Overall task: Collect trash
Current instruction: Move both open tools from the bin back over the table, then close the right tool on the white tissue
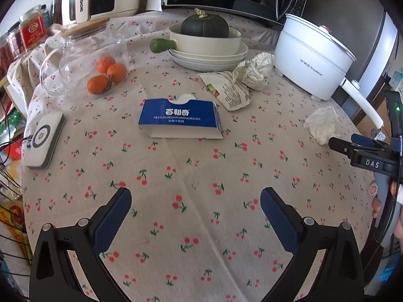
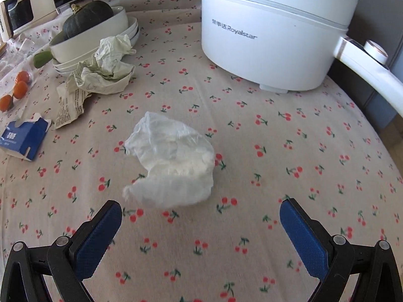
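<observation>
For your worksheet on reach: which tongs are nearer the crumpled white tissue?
Right. The right tongs sit open just before the crumpled white tissue; the left tongs are well off to its left.

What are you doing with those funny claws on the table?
A person is picking up trash with two hand-held grippers. The right gripper is open, with a crumpled white tissue just in front of it. The left gripper is open too, holding nothing. The blue box and crumpled wrappers lie untouched.
</observation>
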### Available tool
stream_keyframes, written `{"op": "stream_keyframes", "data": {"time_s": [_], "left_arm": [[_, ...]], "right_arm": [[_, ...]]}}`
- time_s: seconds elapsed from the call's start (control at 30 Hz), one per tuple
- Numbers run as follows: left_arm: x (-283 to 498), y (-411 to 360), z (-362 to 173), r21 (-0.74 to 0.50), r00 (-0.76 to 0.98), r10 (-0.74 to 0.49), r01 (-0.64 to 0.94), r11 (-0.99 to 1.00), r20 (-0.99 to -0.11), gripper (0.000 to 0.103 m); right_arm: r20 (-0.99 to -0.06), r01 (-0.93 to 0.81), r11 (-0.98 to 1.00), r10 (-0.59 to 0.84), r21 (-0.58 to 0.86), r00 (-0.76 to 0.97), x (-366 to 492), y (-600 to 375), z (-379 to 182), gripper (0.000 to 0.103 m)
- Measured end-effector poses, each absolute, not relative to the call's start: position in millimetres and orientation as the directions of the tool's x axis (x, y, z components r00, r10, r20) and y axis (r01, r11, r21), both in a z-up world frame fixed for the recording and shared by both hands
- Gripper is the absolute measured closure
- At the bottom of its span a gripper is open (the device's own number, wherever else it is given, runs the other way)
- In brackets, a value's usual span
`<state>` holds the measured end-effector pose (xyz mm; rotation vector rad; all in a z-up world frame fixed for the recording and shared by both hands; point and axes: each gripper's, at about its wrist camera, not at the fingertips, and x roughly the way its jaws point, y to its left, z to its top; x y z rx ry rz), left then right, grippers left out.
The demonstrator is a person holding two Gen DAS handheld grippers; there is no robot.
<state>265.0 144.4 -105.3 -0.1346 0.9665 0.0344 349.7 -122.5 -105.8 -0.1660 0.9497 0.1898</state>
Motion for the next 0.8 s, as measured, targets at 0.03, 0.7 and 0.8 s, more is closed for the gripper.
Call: {"op": "stream_keyframes", "data": {"time_s": [0.03, 0.7, 0.8], "left_arm": [[274, 145, -107, -0.086, 0.579, -0.015, -0.095, 0.992, -0.815, 0.0], [379, 165, -111, 0.015, 0.564, 0.072, -0.105, 0.994, -0.822, 0.001], [381, 168, -121, 0.007, 0.527, 0.053, -0.09, 0.996, -0.848, 0.008]], "right_arm": [[-0.812, -0.244, 0.967, 0.089, -0.068, 0.577, 354, -119, -109, 0.0], [-0.794, -0.262, 0.965, 0.174, 0.02, 0.582, 385, -109, -128, 0.06], [-0.793, -0.258, 0.966, 0.179, 0.028, 0.583, 383, -112, -127, 0.068]]}}
